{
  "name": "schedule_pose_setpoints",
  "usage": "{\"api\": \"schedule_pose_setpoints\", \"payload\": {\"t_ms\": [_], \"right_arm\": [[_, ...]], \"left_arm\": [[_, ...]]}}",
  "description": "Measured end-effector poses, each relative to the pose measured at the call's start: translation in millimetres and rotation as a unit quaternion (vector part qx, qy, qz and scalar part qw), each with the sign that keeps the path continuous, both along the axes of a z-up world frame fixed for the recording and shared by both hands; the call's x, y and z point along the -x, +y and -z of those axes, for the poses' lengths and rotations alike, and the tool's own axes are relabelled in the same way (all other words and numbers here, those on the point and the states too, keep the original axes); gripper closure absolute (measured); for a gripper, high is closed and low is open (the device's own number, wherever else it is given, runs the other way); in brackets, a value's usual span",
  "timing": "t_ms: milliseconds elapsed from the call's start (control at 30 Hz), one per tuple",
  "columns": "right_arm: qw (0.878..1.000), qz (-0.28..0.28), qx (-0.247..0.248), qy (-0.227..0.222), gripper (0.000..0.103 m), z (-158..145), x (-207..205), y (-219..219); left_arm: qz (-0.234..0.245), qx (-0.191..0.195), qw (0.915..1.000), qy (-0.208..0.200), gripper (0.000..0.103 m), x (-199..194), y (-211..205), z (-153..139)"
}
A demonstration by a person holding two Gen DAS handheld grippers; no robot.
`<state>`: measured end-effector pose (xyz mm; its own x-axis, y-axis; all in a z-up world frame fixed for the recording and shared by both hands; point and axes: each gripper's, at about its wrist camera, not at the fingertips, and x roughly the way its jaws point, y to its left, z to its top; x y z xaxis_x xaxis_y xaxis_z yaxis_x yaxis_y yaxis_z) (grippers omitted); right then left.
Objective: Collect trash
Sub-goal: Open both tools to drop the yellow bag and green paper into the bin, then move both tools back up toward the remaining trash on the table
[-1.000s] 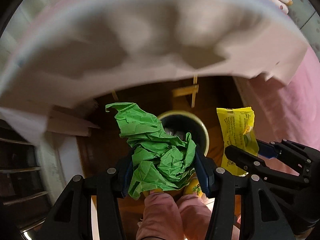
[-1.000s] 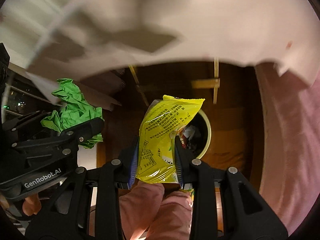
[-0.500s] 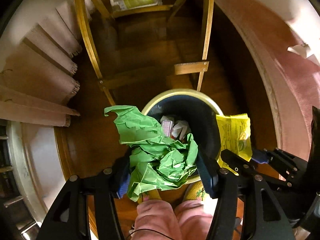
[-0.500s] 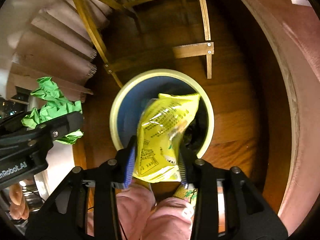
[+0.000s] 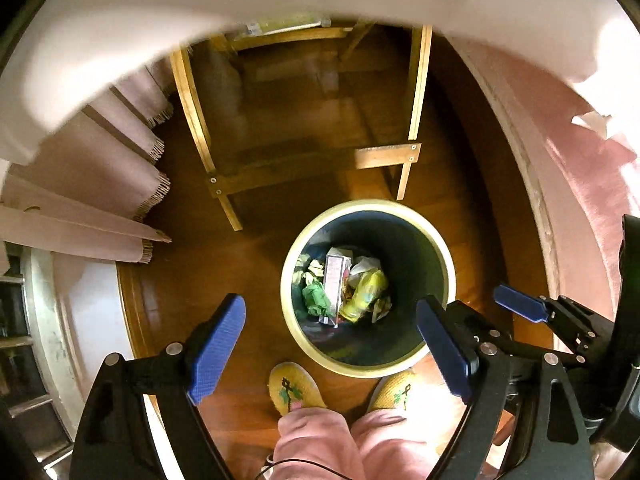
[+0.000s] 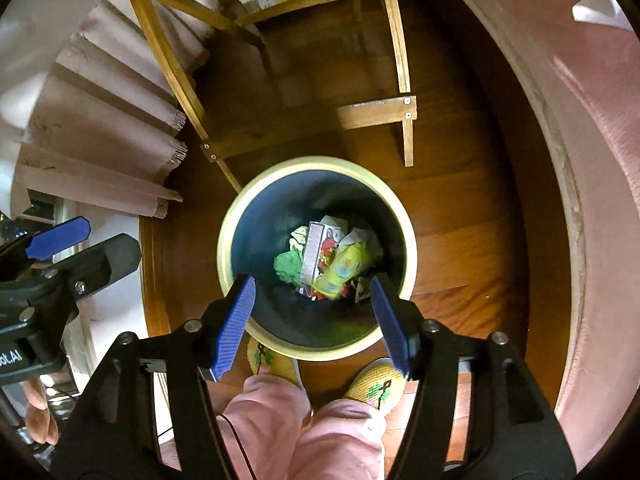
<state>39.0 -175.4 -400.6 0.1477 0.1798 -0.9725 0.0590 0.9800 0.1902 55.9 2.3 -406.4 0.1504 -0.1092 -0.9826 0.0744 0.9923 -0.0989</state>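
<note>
The left hand-held gripper (image 5: 334,340) is hanging with its blue-padded jaws spread wide and holding nothing, low in the frame above the round dark-blue waste bin with a cream rim (image 5: 289,264). The right hand-held gripper (image 6: 314,316) is likewise gaping and carrying nothing, directly over the same bin (image 6: 224,236) at frame centre. Inside the bin, the crumpled green paper (image 5: 316,300) is lying at the left of the heap, just beside a yellow plastic snack wrapper (image 5: 366,292) and a pale carton (image 5: 334,276). The person's yellow knitted slippers (image 5: 294,388) are standing on the wooden floor (image 5: 248,264) beside the bin's lower rim.
</note>
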Motion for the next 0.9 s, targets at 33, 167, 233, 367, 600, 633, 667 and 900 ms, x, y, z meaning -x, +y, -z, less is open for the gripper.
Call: {"api": "schedule_pose_setpoints", "payload": {"t_ms": [33, 167, 233, 367, 600, 633, 667, 900], "right_arm": [[1.0, 0.002, 0.0, 0.0, 0.045, -5.2, -0.6, 1.0], [1.0, 0.008, -0.003, 0.001, 0.045, -36.8, -1.7, 3.3], [1.0, 0.009, -0.005, 0.0, 0.045, -58.8, -0.3, 4.8], [1.0, 0.016, -0.011, -0.001, 0.045, -104.4, 3.1, 5.1], [0.999, 0.022, -0.015, -0.022, 0.045, -197.2, 6.2, 3.5], [0.999, 0.022, -0.014, -0.027, 0.045, -210.1, 6.3, 3.8], [0.999, 0.023, -0.014, -0.035, 0.044, -227.9, 6.2, 4.0], [0.996, 0.033, -0.013, -0.084, 0.044, -316.8, 1.3, 7.7]], "left_arm": [[0.0, -0.002, 1.0, -0.003, 0.014, 0.4, -0.2, -10.6], [0.0, -0.007, 0.9999, -0.009, 0.014, -0.6, -1.6, -46.3], [0.003, -0.009, 0.9998, -0.015, 0.014, -0.9, -2.8, -69.4], [0.007, -0.009, 0.9995, -0.028, 0.014, 0.4, -5.7, -123.6], [0.024, 0.002, 0.9972, -0.071, 0.014, 0.0, -7.8, -234.8], [0.026, 0.003, 0.9968, -0.076, 0.014, -0.9, -7.5, -250.7], [0.028, 0.004, 0.9963, -0.081, 0.014, -2.0, -6.6, -265.7], [0.045, 0.004, 0.989, -0.141, 0.014, -10.9, 5.9, -363.6]]}}
